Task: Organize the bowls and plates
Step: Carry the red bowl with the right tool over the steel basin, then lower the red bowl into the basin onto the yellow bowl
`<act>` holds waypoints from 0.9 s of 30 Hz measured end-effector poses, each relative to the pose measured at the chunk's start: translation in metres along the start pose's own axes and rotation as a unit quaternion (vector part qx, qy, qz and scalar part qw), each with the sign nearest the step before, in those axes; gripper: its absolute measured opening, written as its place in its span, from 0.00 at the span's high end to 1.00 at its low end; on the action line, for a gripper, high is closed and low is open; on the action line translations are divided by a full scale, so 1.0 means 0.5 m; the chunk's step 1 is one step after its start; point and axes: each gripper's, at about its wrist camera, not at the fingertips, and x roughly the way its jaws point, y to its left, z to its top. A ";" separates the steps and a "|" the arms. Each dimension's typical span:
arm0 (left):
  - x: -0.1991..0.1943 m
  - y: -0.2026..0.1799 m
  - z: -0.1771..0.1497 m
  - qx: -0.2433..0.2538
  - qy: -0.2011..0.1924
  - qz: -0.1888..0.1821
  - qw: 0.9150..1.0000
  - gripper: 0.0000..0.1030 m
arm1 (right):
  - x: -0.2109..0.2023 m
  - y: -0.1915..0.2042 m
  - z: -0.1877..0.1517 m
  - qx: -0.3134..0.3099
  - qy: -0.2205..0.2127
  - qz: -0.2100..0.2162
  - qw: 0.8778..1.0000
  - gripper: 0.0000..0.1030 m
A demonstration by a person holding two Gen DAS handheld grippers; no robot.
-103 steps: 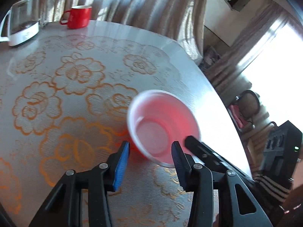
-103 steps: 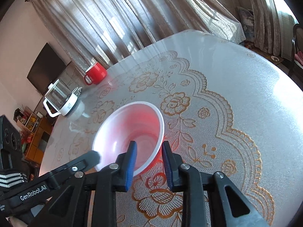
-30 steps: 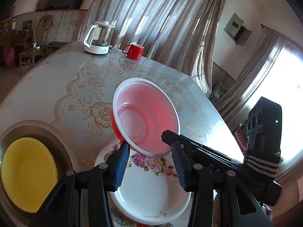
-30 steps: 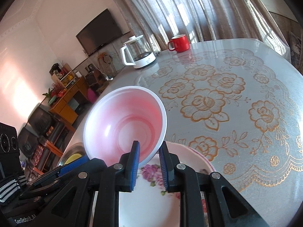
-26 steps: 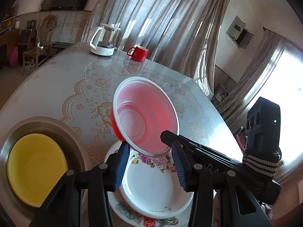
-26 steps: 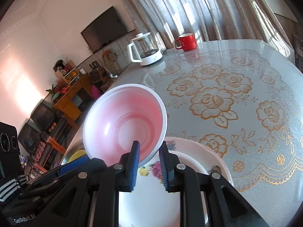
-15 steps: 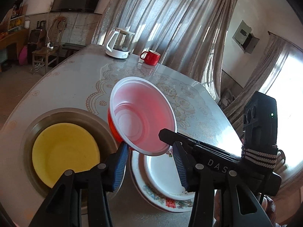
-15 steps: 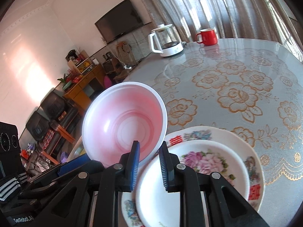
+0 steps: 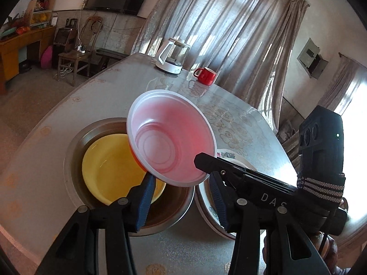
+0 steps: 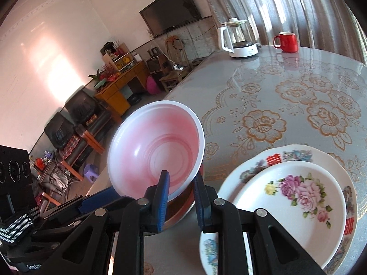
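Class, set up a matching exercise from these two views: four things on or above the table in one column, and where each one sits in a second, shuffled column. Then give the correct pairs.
Things
1. red plastic bowl
2. yellow bowl
3. rose-patterned dish
4. red mug

Places
A. at the far end of the table, beside the glass kettle
B. inside the metal basin
C. held in the air by its rim in the right gripper
D. stacked on the larger decorated plate

Pairs: 1-C, 2-B, 3-D, 4-A

Plate (image 9: 110,171) in basin (image 9: 71,151), plates stack (image 10: 321,206) beside it, kettle (image 9: 172,57) and mug (image 9: 206,76) behind
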 end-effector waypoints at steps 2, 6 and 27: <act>-0.006 0.005 -0.006 0.000 -0.001 0.003 1.000 0.53 | 0.003 0.010 -0.001 -0.005 0.003 0.002 1.000 0.81; -0.015 0.020 -0.015 -0.001 0.000 0.009 1.000 0.53 | 0.017 0.022 -0.007 -0.007 0.012 0.012 1.000 0.81; -0.013 0.082 -0.033 -0.035 0.015 0.037 0.999 0.51 | 0.091 0.025 -0.030 0.009 0.065 0.026 0.998 0.81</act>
